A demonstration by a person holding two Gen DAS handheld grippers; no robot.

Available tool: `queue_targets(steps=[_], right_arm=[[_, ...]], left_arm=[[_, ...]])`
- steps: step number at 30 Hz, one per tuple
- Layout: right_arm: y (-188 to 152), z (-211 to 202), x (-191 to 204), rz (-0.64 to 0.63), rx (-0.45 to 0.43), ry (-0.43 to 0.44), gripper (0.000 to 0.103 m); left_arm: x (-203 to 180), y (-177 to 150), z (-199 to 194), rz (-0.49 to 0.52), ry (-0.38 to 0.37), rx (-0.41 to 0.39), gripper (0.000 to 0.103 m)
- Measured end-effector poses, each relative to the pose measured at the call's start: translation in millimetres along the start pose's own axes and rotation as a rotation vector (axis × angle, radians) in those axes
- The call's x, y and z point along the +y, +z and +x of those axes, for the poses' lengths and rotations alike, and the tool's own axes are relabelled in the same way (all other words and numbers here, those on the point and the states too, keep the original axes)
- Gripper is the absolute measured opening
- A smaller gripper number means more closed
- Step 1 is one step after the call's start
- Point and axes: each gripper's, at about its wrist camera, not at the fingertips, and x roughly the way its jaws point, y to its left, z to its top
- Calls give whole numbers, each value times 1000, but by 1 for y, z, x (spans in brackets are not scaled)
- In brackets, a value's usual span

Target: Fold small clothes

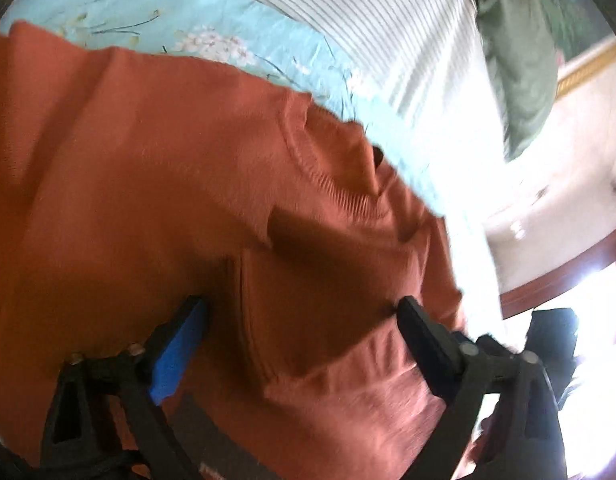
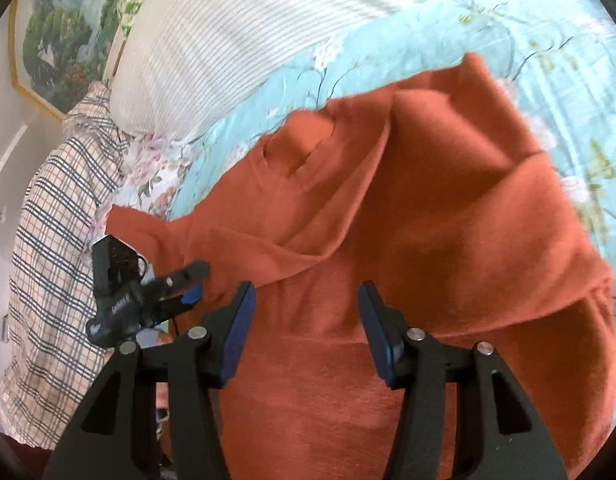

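Both grippers stand wide, holding nothing: the left gripper (image 1: 300, 312) and right gripper (image 2: 306, 296) hover over the rumpled orange sweater (image 2: 408, 220) on the floral bedspread (image 2: 448, 28). Only the right view shows the plaid cloth (image 2: 56, 240); the striped pillow (image 2: 228, 48) lies beyond.

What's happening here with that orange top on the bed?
A person holding a gripper in each hand is folding an orange sweater on a floral bedspread. Both the left gripper and the right gripper are open above the fabric, gripping nothing. The sweater is rumpled, partly folded over itself. A striped pillow lies behind.
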Motion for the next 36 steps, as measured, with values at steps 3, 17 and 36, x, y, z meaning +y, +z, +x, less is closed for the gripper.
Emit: queue_targets(steps=[3, 17, 36], right_arm=[[0, -4, 2, 5, -21, 4, 54], [6, -28, -22, 63, -88, -68, 54], [63, 3, -63, -88, -3, -461, 11]], left_arm=[[2, 2, 6, 4, -13, 12, 14], [31, -30, -67, 0, 164, -100, 37], [39, -42, -84, 1, 214, -122, 16]])
